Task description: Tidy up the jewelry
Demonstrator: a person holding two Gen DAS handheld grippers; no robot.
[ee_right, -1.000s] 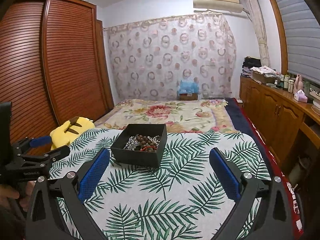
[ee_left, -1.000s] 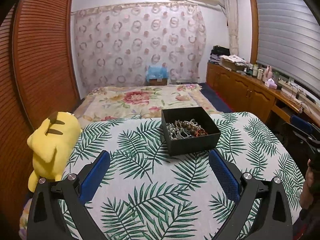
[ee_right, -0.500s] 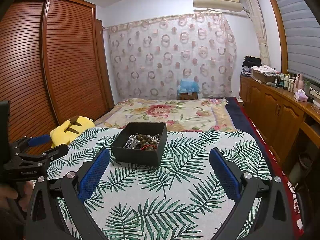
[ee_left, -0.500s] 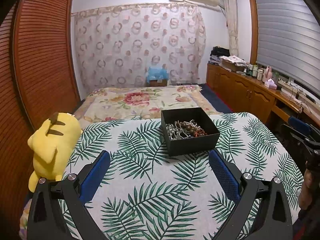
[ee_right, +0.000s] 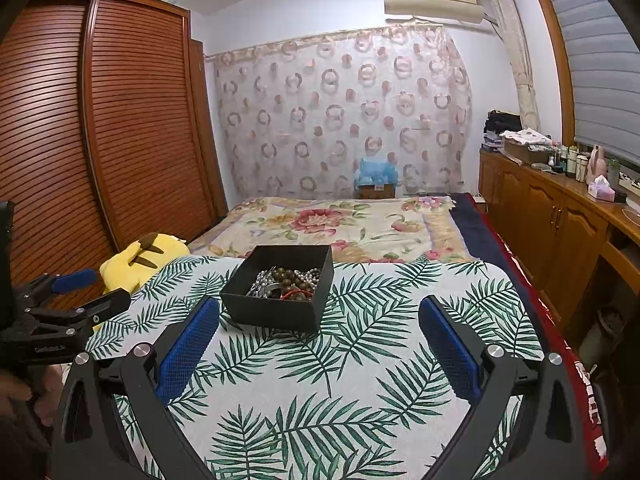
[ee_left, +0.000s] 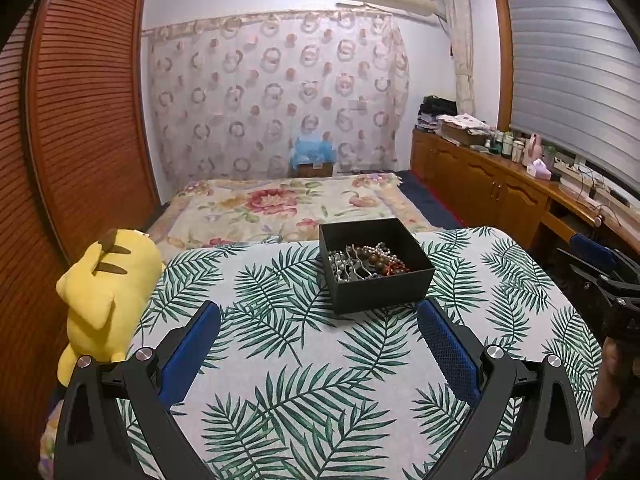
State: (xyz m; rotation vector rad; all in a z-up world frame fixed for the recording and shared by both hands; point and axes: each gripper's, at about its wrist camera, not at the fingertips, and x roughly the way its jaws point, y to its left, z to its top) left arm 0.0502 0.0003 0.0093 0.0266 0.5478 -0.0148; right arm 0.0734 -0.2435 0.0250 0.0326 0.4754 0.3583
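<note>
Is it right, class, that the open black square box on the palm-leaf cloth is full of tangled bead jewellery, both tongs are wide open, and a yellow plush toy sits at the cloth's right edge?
Not quite. The yellow plush toy sits at the left edge of the palm-leaf cloth, as the left wrist view shows. The rest stands: the open black square box holds tangled bead jewellery, and the left tongs and right tongs are wide open.

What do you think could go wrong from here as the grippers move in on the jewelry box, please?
The jewelry lies as one tangled heap in the black box, so pinching one strand may drag others out with it. The box looks light and sits loose on the leaf-print cloth; a one-sided pull could slide or tip it. Both the left gripper and right gripper are open and face the same box, so they might collide.
</note>
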